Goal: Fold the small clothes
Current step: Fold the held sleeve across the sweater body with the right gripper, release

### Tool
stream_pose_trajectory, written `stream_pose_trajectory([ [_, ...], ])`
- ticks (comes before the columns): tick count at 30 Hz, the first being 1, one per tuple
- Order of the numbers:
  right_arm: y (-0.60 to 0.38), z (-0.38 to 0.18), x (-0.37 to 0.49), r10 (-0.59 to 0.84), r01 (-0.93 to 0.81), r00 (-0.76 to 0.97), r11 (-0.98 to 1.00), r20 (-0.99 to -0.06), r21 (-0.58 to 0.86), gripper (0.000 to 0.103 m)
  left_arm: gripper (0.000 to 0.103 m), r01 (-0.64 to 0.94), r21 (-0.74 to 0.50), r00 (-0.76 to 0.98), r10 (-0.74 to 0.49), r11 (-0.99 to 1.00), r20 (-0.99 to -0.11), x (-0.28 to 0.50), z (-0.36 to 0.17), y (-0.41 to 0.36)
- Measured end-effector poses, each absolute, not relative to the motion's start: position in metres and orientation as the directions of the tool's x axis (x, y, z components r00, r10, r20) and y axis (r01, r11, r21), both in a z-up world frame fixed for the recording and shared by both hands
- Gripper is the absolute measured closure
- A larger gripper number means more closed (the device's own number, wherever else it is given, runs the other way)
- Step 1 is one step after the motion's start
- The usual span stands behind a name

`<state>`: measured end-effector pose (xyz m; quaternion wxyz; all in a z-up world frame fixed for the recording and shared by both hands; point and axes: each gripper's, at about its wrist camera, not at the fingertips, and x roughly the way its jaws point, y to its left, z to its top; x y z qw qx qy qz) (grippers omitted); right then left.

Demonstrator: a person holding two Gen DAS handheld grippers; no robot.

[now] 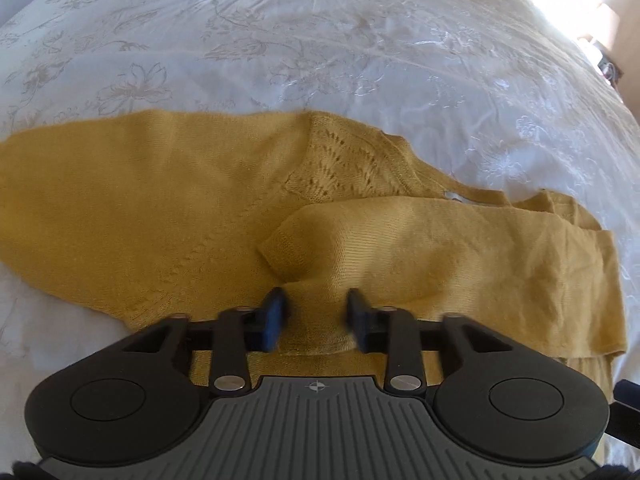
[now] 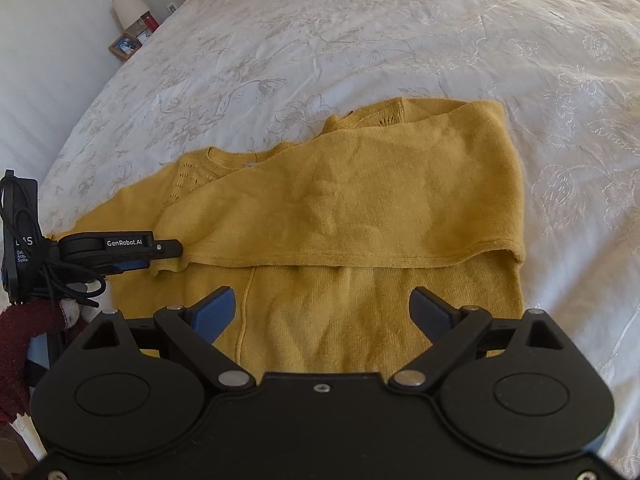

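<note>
On the bed (image 2: 360, 40), the left hand-held gripper (image 1: 316, 312) tilts steeply down, pinching the mustard knit sweater's (image 1: 140, 208) folded sleeve (image 1: 440, 248). The right hand-held gripper (image 2: 322, 312) hovers over the near hem, spread wide and holding nothing.

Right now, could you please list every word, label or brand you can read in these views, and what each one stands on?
"GenRobot.AI": white print on the side of the left claw, seen from the right wrist view.
Partly cut off white lettering on the black box at the left edge: too small and hidden to read.
Sweater and bedspread: no text.
</note>
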<state>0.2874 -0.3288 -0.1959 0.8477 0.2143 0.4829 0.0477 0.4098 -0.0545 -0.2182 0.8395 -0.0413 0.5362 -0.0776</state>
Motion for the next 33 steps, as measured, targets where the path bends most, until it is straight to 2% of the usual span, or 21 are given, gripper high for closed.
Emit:
stream_pose_trajectory([
  [4,-0.335,-0.194,0.28,0.275,0.153,0.533,0.899,-0.8,0.411,0.008,0.096,0.093,-0.161,0.479,-0.186,0.983,-0.858,0.403,-0.194,-0.052],
  [10,-0.347,-0.192,0.278,0.248,0.182,0.557,0.895,-0.793,0.407,0.008,0.096,0.135,-0.075,0.55,-0.138,0.988,-0.824,0.394,-0.157,-0.036],
  [20,-0.398,-0.204,0.321,0.152,0.237,0.576,0.91,-0.803,0.341,0.008,0.092,0.148,-0.013,0.416,-0.075,0.989,-0.906,0.417,-0.208,-0.02],
  [26,-0.426,-0.225,0.362,0.124,0.257,0.554,0.915,-0.823,0.311,0.01,0.076,0.089,0.054,0.469,0.006,0.995,-0.883,0.413,-0.204,-0.019],
  [33,-0.433,-0.253,0.386,0.159,0.241,0.494,0.92,-0.855,0.31,0.025,0.073,0.092,0.078,0.54,0.016,0.993,-0.841,0.405,-0.179,-0.01],
])
